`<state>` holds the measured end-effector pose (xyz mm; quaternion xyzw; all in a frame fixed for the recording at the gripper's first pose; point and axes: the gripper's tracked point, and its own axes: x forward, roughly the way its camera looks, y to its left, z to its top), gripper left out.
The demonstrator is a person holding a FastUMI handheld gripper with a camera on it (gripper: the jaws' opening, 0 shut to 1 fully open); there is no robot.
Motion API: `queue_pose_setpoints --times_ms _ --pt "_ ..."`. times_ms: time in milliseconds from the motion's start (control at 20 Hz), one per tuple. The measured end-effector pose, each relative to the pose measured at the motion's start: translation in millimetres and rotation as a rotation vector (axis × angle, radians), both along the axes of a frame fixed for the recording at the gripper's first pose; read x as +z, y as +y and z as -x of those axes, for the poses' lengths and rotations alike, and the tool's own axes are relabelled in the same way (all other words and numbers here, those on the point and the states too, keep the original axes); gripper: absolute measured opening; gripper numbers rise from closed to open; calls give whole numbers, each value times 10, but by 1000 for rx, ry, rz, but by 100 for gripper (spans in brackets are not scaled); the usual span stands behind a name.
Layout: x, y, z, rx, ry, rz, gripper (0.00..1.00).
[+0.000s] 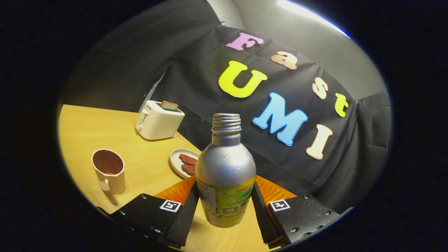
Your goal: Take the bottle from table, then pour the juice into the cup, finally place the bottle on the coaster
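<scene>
The gripper (225,206) clamps both fingers on a smooth silver metal bottle (225,171) with a green label and bare threaded neck. Far left on the wooden table (84,129), a cream cup (108,170) shows a dark red inside.

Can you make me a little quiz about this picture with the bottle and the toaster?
1. True or false: the bottle between the gripper fingers still has its cap on.
2. What lies on the plate beyond the bottle? A) dark red slices B) a spoon C) an apple
3. Fill in: a slice of bread sticks out of the ____ near the black cloth wall.

Key:
1. False. The threaded neck is bare, and both fingers press the bottle's sides.
2. A. The cup stands apart from the plate on the table.
3. Toaster.
</scene>
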<state>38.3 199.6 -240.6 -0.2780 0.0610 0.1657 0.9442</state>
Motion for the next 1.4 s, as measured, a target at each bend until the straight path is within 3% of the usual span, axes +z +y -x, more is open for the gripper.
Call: queue_pose_setpoints --times_ms 300,1400 --pt "-123 163 160 91 -25 223 77" --pt "-479 507 94 348 -64 729 77"
